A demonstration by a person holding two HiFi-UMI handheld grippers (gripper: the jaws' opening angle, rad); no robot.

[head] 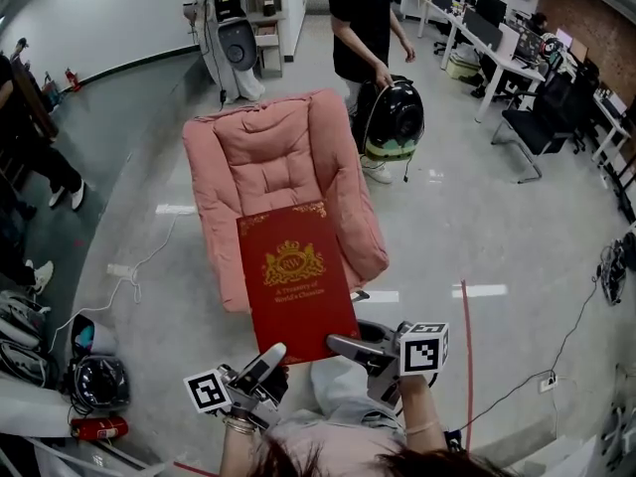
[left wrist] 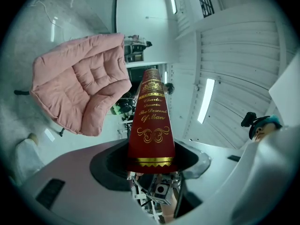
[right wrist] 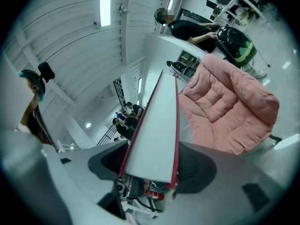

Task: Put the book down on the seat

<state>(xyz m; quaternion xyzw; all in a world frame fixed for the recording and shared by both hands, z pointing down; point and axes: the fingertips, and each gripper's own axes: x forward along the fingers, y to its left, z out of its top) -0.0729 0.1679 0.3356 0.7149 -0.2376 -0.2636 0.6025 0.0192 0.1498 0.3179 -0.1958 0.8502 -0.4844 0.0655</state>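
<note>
1. Fingers (head: 260, 364) of the left gripper (head: 270, 356) are being pressed onto the book (head: 296, 276) at its near spine corner. Those of the right gripper (head: 338, 344) are being pressed onto the near page-edge corner. Both grips are confirmed in the gripper views, with spine (left wrist: 152, 125) and page block (right wrist: 157, 135) sitting between the jaws.
2. Seat (head: 268, 157): a pink padded cushion is being faced, with its backrest at the far side and a rounded front lip.
3. Book: it is being carried flat, cover up and clear of the cushion, with only its far end reaching over the front lip in the head view. Its long axis is being pointed from the person toward the backrest, top of the cover leading, spine at the left.
4. Risks, as judged:
   - Most of the length is being left unsupported, so it could sag or pivot in the jaws.
   - If set down too near the lip, it could slide off the soft slope.
   - An uneven release could twist it.
</note>
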